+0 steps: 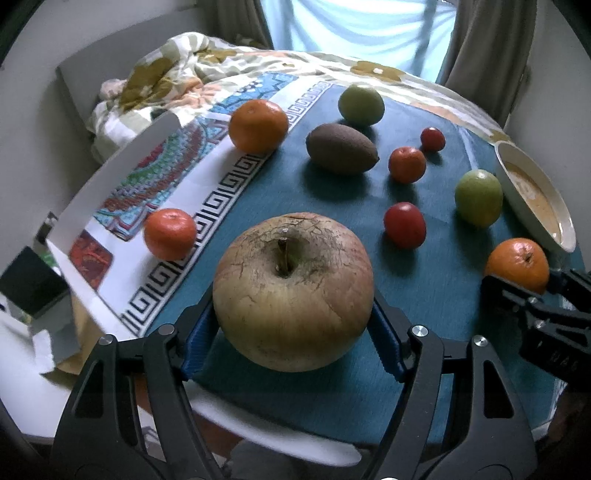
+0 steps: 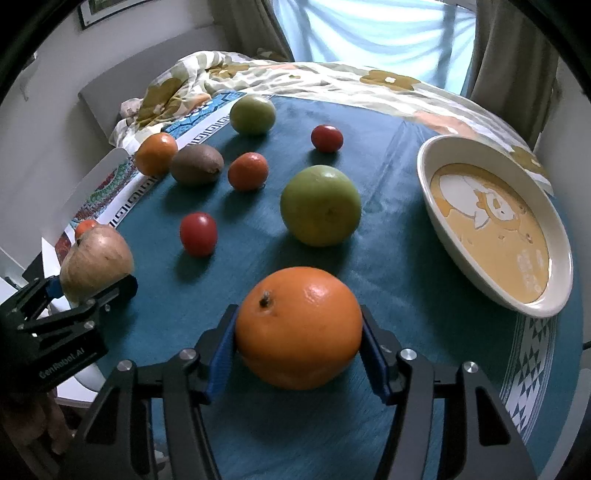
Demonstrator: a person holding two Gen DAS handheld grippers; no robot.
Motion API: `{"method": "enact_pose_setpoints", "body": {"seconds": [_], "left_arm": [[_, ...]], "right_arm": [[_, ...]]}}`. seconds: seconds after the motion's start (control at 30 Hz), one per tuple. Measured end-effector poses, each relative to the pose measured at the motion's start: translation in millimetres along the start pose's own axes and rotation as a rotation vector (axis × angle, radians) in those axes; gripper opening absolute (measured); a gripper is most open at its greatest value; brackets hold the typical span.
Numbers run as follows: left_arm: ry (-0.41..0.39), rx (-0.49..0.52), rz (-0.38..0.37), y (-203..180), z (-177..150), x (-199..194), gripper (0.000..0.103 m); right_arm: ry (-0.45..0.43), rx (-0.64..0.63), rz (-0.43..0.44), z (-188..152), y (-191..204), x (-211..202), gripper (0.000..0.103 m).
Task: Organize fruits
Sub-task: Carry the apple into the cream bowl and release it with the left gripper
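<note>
Left gripper pinches a large apple between its blue pads at the near edge of the teal cloth. Right gripper pinches an orange near the bowl; other fruit lies loose on the cloth.

A round table covered by a teal cloth fills the near and middle ground. At its right edge the cloth carries a white band of dark triangles. On the left lies a patterned board with a black key border and a bright mandala print; its far left edge is folded upward, white on the back. Beyond the table, a floral quilt is bunched up on the far left and spreads across to the right. Farthest back, beige curtains frame a bright window. A framed picture hangs high on the left wall.
</note>
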State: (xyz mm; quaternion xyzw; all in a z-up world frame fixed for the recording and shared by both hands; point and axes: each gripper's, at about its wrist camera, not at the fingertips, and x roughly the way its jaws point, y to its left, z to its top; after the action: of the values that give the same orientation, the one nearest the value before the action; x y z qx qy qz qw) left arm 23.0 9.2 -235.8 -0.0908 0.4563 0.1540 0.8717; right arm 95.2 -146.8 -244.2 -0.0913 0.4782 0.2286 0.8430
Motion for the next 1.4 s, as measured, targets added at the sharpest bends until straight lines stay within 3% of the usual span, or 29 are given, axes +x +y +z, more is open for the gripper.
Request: {"method": "enact_pose_setpoints", "body": {"seconds": [0.4,0.67,0.93,1.17,1.4], "left_arm": [[-0.084,0.071,-0.037,-17.5,41.4,-64.7,0.078],[-0.151,0.171,-0.153,-59.6,88.7,-91.0,0.078],[-0.173,0.329,-0.298,-118.6,137.0,-77.6,0.078],[-0.130,0.474,-0.430,-175.6,164.8,-43.0,0.078],[-0.060,0.629,-0.520,-239.9,172.3,4.2,0.078]], "right_arm": [[-0.099,0.058,-0.009,18.3,-25.9,-66.5,0.056],[-0.169,0.120,-0.070,40.1,-61.2,-109.4,0.056],[-0.192,0.262,-0.178,57.1,-105.0,-125.0,0.056],[-0.190,0.407,-0.268,66.2,-142.7,-118.9,0.056],[-0.178,0.532,-0.322,66.3,-174.4,-102.8,0.056]]}}
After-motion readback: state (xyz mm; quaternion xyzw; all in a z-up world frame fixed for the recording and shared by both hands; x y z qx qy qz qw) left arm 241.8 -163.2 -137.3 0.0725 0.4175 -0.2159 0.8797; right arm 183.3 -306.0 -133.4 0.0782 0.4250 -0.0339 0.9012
